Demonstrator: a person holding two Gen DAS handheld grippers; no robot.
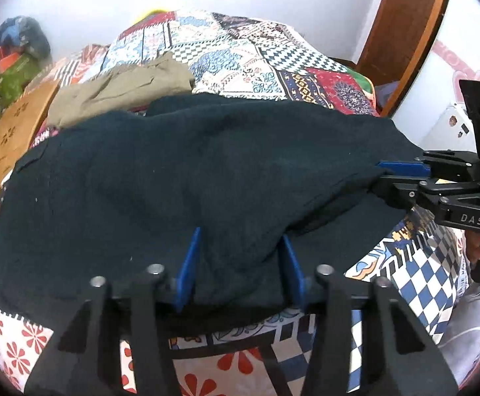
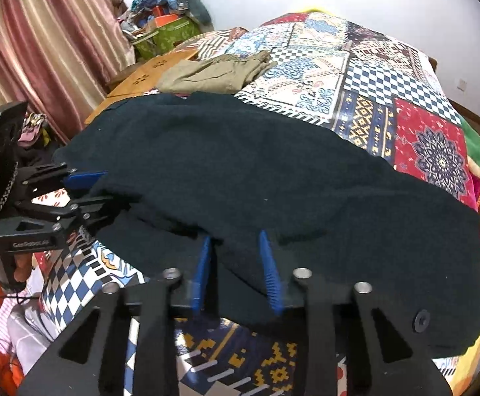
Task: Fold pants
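Dark navy pants [image 1: 174, 171] lie spread across the patchwork bedspread [image 1: 240, 49], their near edge bunched up. My left gripper [image 1: 240, 234] has a thick fold of this near edge pinched between its blue fingers. In the right wrist view the same pants [image 2: 256, 171] fill the middle, and my right gripper [image 2: 235, 235] is shut on a narrower fold of the near edge. Each gripper also shows in the other's view: the right gripper [image 1: 385, 178] bites the cloth at the right end, the left gripper [image 2: 98, 191] at the left end. A black button [image 2: 422, 320] shows near the right corner.
A folded khaki garment [image 1: 124, 92] lies on the bed beyond the pants. A wooden board [image 1: 12, 132] leans at the left, with a green box [image 2: 167, 33] of clutter and a striped curtain [image 2: 42, 33] behind it. A wooden door frame [image 1: 401, 33] stands at the right.
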